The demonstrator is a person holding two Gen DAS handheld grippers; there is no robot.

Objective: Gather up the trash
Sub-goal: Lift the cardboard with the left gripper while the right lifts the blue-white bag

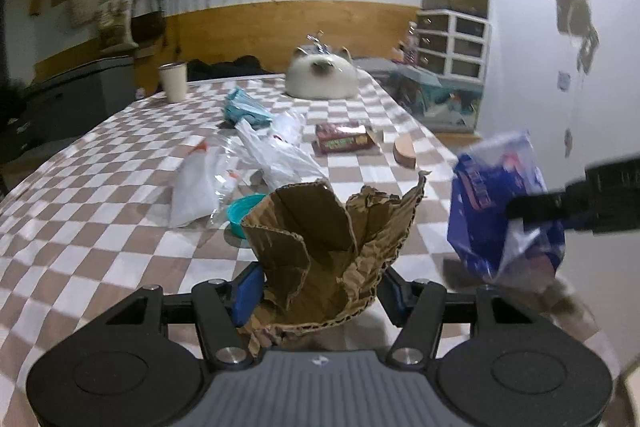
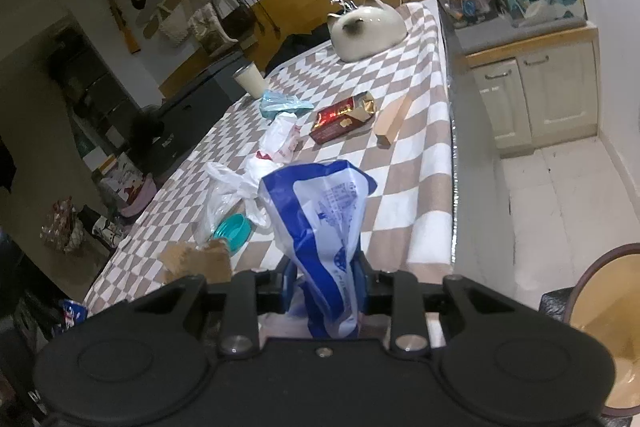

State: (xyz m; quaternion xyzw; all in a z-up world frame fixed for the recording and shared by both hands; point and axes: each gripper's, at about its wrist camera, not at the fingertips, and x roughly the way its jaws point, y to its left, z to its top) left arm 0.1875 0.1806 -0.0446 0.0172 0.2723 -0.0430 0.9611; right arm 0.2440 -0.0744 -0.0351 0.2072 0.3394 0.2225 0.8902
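My left gripper (image 1: 320, 291) is shut on a crumpled piece of brown cardboard (image 1: 320, 239), which stands up between its blue pads above the checked table (image 1: 100, 247). My right gripper (image 2: 324, 285) is shut on a blue and white plastic bag (image 2: 320, 227); in the left wrist view that bag (image 1: 504, 211) hangs at the right, pinched by the black fingers (image 1: 536, 207). On the table lie a clear plastic bottle (image 1: 208, 183) with a teal cap (image 1: 244, 211), a white plastic bag (image 1: 276, 155), a teal wrapper (image 1: 244, 109) and a red box (image 1: 344, 141).
A white cup (image 1: 173, 82) and a cat-shaped white object (image 1: 320, 77) stand at the far end of the table. A wooden block (image 2: 394, 121) lies near the right edge. A tan bin (image 2: 608, 331) sits on the floor at the lower right. Cabinets (image 2: 536, 95) line the right wall.
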